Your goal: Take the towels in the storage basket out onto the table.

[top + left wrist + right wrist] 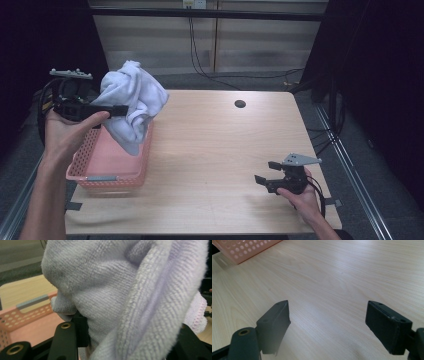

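The left gripper [117,110] clamps its jaws on a bunched white towel [132,102] and holds it in the air above the pink basket [112,167], the towel's lowest fold hanging just over the basket's far end. The basket sits at the left edge of the wooden table [215,150]. Well to the basket's right, the right gripper [265,172] rests low over the table, jaws wide apart and empty.
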A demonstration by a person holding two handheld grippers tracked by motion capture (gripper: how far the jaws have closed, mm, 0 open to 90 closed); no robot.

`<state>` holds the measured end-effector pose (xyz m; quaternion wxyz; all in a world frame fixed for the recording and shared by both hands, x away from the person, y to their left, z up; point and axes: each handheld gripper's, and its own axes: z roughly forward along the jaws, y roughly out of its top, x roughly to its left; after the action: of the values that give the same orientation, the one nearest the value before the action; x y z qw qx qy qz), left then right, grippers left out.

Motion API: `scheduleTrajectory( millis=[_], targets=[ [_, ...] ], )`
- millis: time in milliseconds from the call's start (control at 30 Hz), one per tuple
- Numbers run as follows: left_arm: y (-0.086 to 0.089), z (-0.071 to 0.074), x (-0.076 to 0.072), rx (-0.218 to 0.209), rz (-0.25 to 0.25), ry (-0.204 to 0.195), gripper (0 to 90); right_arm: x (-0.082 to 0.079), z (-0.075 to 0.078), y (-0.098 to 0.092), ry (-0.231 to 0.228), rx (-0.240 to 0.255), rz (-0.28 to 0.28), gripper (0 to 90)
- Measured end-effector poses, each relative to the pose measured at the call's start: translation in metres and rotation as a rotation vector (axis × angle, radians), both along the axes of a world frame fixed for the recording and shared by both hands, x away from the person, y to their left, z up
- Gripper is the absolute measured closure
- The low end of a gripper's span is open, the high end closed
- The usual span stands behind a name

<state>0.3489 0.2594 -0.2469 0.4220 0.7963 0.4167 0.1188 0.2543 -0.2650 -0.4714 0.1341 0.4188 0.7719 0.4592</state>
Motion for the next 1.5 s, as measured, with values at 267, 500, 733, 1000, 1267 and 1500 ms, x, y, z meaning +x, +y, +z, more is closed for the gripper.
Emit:
scheduleTrajectory(
  millis=[267, 500, 733, 1000, 1267, 1500],
  targets=[
    [-0.037, 0.002, 0.002, -0.017, -0.074, -0.015, 48.2, 0.0, 0.0, 0.0, -0.002, 0.0, 0.002, 19.8],
    [-0.078, -0.004, 0.009, -0.041, -0.148, -0.008, 48.1, 0.0, 0.0, 0.001, -0.001, -0.004, 0.006, 19.6],
    [-0.109, -0.014, 0.013, -0.055, -0.212, 0.01, 48.2, 0.0, 0.001, -0.001, -0.008, 0.008, 0.01, 17.8],
    [-0.135, -0.038, 0.016, -0.06, -0.257, 0.052, 48.2, -0.001, 0.002, -0.002, -0.013, 0.007, 0.008, 17.8],
    [-0.162, -0.078, 0.015, -0.046, -0.292, 0.092, 47.8, -0.001, 0.002, -0.003, -0.011, 0.008, 0.007, 17.8],
    [-0.191, -0.138, 0.011, 0.007, -0.339, 0.182, 46.7, -0.001, 0.002, -0.005, -0.015, 0.01, 0.006, 17.8]
  ],
)
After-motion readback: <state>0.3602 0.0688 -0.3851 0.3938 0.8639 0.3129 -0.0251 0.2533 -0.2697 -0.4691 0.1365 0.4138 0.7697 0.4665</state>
